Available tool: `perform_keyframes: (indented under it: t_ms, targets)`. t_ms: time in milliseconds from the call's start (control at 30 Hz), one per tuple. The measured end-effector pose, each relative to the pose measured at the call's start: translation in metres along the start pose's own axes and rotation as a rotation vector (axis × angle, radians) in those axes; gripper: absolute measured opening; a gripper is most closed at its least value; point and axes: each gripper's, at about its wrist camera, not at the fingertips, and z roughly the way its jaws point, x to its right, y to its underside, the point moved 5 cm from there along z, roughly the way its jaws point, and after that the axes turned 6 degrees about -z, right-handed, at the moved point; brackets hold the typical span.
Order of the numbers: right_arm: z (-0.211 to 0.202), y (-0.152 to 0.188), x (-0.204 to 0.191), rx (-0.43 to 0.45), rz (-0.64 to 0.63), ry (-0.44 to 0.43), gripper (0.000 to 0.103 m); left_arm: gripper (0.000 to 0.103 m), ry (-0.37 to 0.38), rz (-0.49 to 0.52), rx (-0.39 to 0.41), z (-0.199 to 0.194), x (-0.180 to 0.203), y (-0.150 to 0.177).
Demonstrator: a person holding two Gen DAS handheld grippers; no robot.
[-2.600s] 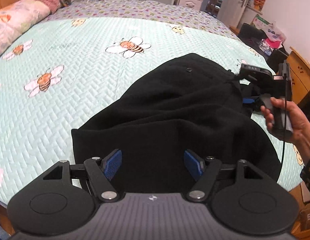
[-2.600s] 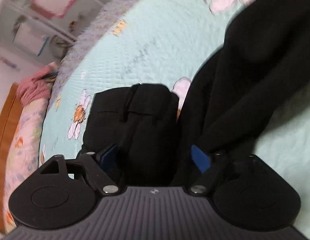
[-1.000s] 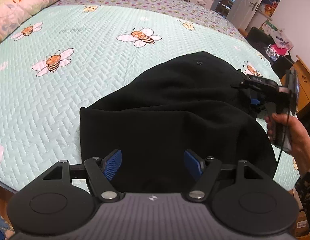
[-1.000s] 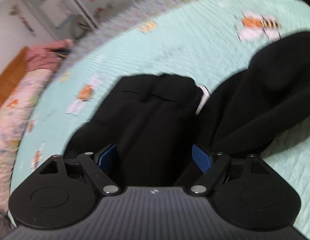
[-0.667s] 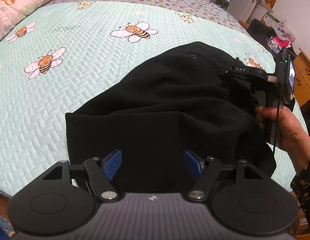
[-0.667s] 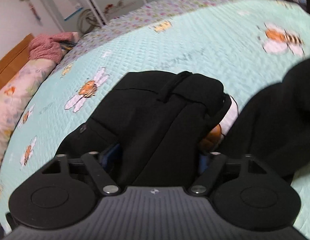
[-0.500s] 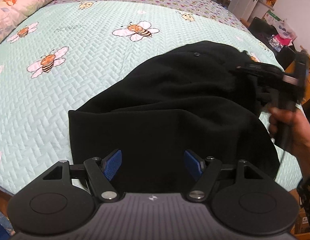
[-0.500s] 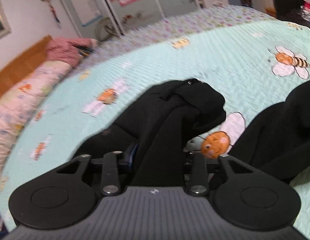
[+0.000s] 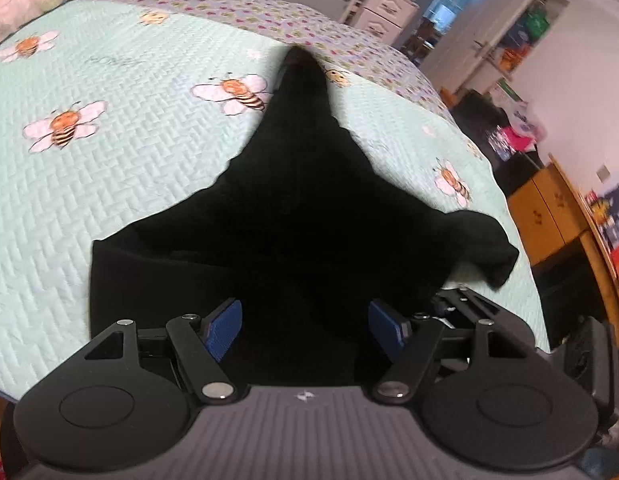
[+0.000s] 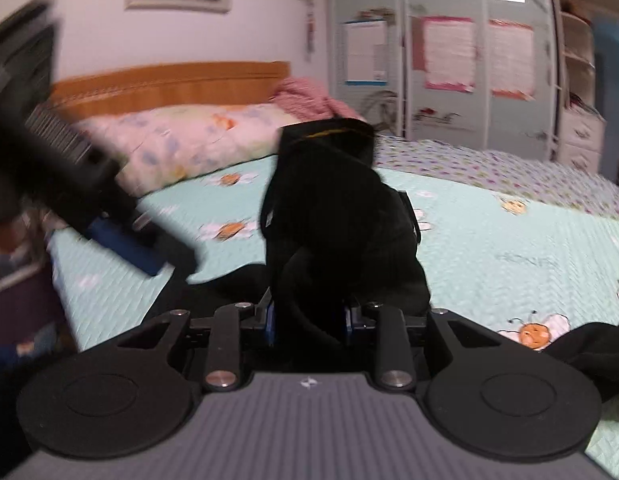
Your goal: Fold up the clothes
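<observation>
Tool state, right (image 10: 309,322): blue pads drawn close together and pinched on a bunched fold of the black fleece garment (image 10: 333,216), which is lifted clear of the bed and stands up before the lens. Tool state, left (image 9: 305,322): blue pads spread wide, nothing between them; it is held low over the near hem of the same black garment (image 9: 293,216), whose lower part lies spread on the mint-green quilted bedspread with bee prints (image 9: 109,168) near the bed's front edge, while one part is drawn up into a peak.

Step judged in hand: one end of the garment is being raised by the right tool, presumably to be carried over the flat part as a fold. The garment is not seen folded into a neat stack; its right corner hangs crumpled. The next move would call for the lifted cloth to be laid down squarely, with the near hem held or smoothed by the left tool so that the lower layer does not drag. Motion blur is noted in the right wrist view.

Bed and room: a wooden headboard (image 10: 169,84), a pastel floral pillow (image 10: 197,140), a pink crumpled cloth (image 10: 305,98), mirrored wardrobe doors (image 10: 449,52), an orange wooden cabinet (image 9: 549,208).
</observation>
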Motion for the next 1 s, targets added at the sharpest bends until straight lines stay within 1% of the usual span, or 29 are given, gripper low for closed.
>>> perform_keyframes:
  t_ms: [67, 233, 367, 433, 533, 600, 633, 733, 800, 933, 967, 1000]
  targets:
    - [0.002, 0.002, -0.004, 0.005, -0.010, 0.004, 0.032, 0.073, 0.010, -0.005, -0.007, 0.005, 0.002, 0.001]
    - [0.002, 0.003, -0.009, 0.031, -0.079, 0.056, 0.030, 0.072, 0.034, -0.019, -0.025, 0.018, 0.008, 0.003]
    - [0.004, 0.008, -0.001, 0.044, -0.069, 0.064, 0.030, 0.072, 0.058, -0.032, -0.039, 0.027, 0.012, 0.004]
    - [0.003, 0.009, 0.001, 0.056, -0.068, 0.064, 0.030, 0.072, 0.110, -0.059, -0.047, 0.027, 0.011, 0.001]
    - [0.004, 0.012, 0.012, 0.057, -0.004, 0.049, 0.030, 0.072, 0.191, -0.095, -0.040, 0.021, 0.005, 0.001]
    - [0.006, 0.013, 0.013, 0.052, -0.002, 0.058, 0.030, 0.073, 0.208, -0.102, -0.028, 0.021, 0.007, 0.002]
    - [0.006, 0.014, 0.011, 0.050, -0.014, 0.064, 0.030, 0.073, 0.195, -0.083, -0.031, 0.022, 0.011, 0.003]
    - [0.008, 0.015, 0.005, 0.047, -0.067, 0.082, 0.030, 0.073, 0.175, 0.019, -0.037, 0.028, 0.035, 0.005]
    - [0.007, 0.018, 0.000, 0.053, -0.101, 0.099, 0.030, 0.073, 0.147, 0.058, -0.041, 0.037, 0.047, 0.006]
    - [0.006, 0.020, -0.002, 0.063, -0.124, 0.108, 0.030, 0.073, 0.060, 0.032, -0.061, 0.066, 0.049, 0.001]
    - [0.005, 0.020, -0.001, 0.062, -0.128, 0.108, 0.030, 0.073, 0.044, 0.017, -0.065, 0.072, 0.048, -0.001]
    - [0.006, 0.020, -0.001, 0.059, -0.133, 0.108, 0.030, 0.072, 0.044, -0.002, -0.067, 0.077, 0.046, -0.005]
